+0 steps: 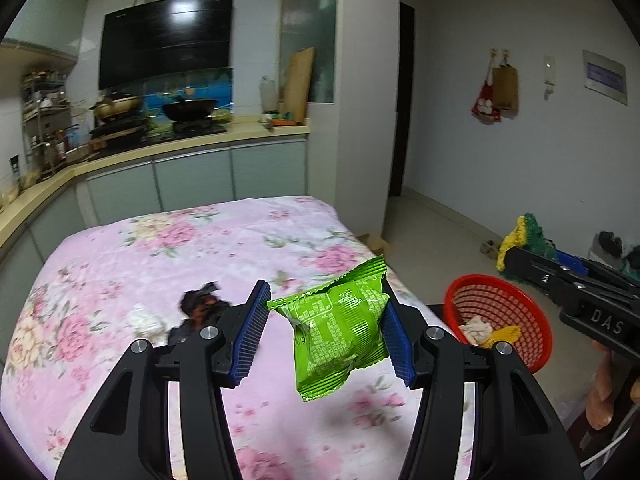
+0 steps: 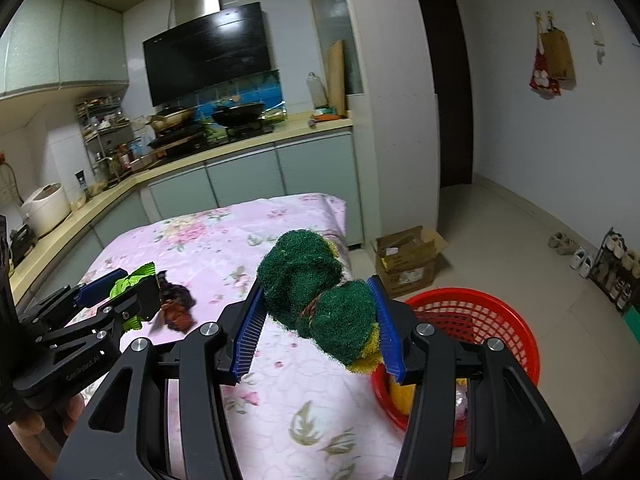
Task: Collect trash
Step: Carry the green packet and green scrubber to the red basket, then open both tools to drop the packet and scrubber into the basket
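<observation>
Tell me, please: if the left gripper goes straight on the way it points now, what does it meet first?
Probably the flowered cloth on the table. The left gripper, shut on the green packet, points slightly downward over it; the dark wrapper lies left of that line. Depth is uncertain.

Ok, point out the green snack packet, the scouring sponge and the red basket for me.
green snack packet (image 1: 338, 328), left wrist view, middle of its printed face.
scouring sponge (image 2: 316, 296), right wrist view, the dark green scrub side between the pads.
red basket (image 2: 480, 304), right wrist view, far inner mesh wall.
</observation>
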The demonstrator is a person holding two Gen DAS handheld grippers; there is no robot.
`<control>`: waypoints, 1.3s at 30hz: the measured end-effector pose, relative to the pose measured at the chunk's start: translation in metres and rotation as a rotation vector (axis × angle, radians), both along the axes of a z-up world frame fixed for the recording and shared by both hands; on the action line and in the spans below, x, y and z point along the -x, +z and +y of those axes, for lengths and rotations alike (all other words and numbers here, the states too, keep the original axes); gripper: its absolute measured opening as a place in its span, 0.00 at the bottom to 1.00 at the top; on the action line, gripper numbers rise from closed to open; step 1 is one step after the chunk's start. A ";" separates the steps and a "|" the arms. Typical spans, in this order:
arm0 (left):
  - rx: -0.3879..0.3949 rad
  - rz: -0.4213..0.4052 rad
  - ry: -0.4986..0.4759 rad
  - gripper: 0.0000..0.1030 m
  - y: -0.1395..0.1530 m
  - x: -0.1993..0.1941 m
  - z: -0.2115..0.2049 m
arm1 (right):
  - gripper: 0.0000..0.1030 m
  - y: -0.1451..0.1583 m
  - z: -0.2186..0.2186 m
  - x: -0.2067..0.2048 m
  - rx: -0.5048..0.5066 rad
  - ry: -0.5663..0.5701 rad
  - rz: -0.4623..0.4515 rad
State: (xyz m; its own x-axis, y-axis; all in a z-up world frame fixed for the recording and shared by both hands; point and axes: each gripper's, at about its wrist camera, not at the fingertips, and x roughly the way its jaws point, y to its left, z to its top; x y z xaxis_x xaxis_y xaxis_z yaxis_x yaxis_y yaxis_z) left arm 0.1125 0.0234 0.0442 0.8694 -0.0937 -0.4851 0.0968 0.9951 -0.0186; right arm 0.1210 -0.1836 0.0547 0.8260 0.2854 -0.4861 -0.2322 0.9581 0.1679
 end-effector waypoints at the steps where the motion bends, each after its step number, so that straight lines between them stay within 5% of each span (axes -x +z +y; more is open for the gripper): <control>1: -0.002 0.001 -0.010 0.50 0.000 -0.001 -0.005 | 0.47 -0.001 -0.004 -0.001 -0.001 -0.009 0.005; 20: 0.022 0.123 -0.230 0.50 -0.012 -0.056 -0.103 | 0.48 -0.027 -0.084 -0.031 -0.069 -0.184 0.130; 35: 0.010 0.300 -0.328 0.50 -0.069 -0.100 -0.173 | 0.48 -0.077 -0.136 -0.060 -0.173 -0.324 0.303; 39: 0.032 0.332 -0.317 0.51 -0.077 -0.109 -0.174 | 0.57 -0.083 -0.138 -0.065 -0.226 -0.301 0.323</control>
